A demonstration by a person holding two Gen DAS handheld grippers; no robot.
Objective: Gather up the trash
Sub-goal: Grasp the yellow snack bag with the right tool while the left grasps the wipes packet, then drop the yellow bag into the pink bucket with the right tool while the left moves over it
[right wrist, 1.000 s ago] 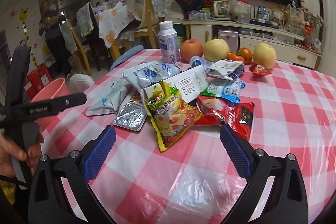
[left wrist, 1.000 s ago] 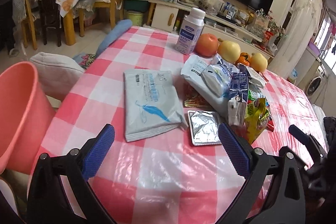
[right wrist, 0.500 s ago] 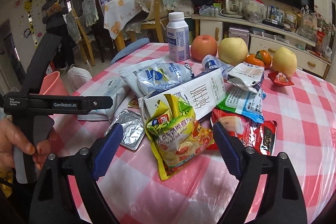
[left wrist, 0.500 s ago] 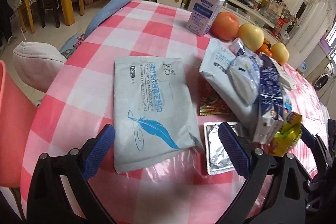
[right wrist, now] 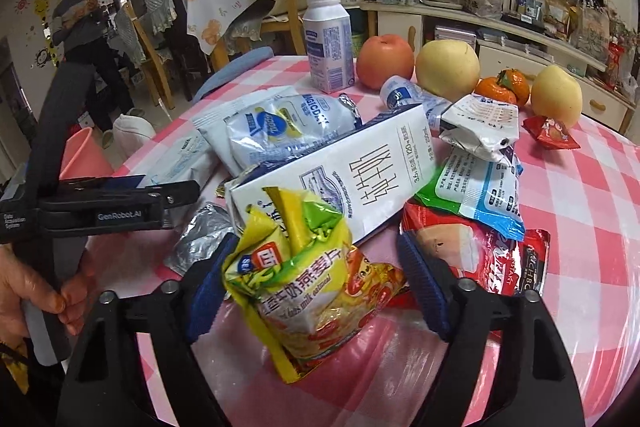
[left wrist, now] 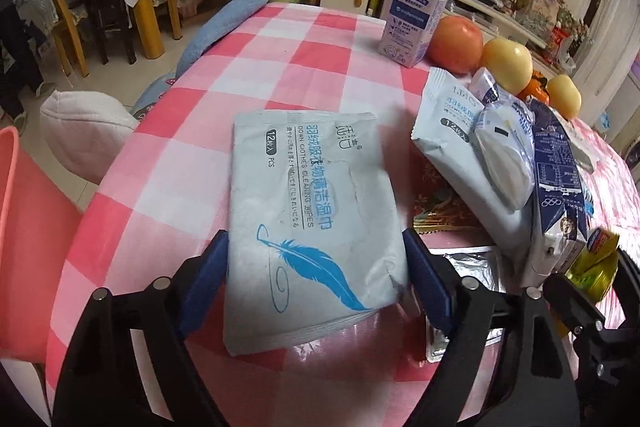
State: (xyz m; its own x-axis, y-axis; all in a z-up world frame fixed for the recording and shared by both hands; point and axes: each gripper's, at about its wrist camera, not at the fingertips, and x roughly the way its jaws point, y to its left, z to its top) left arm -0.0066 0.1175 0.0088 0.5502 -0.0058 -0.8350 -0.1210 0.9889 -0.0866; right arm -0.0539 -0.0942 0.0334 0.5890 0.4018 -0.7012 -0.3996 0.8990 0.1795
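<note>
A pale blue wipes packet [left wrist: 312,223] with a blue feather lies flat on the pink checked table [left wrist: 280,39]. My left gripper [left wrist: 316,279] is open, its blue pads on either side of the packet's near end. A yellow-green oats snack bag [right wrist: 304,275] lies at the front of a trash pile. My right gripper [right wrist: 316,283] is open around that bag. Behind it lie a white milk carton [right wrist: 360,179], a red wrapper [right wrist: 480,251] and a foil wrapper [right wrist: 200,239]. The left gripper shows in the right wrist view [right wrist: 120,207].
A pink bin [left wrist: 24,227] stands left of the table, also in the right wrist view [right wrist: 84,155]. A white bottle [left wrist: 416,11], an apple [left wrist: 456,43], pears [right wrist: 448,67] and oranges [right wrist: 500,87] stand at the back. Chairs and a person [right wrist: 80,27] are beyond.
Both grippers moved forward and down. The left now straddles the wipes packet; the right now straddles the yellow snack bag. Both sets of jaws have narrowed.
</note>
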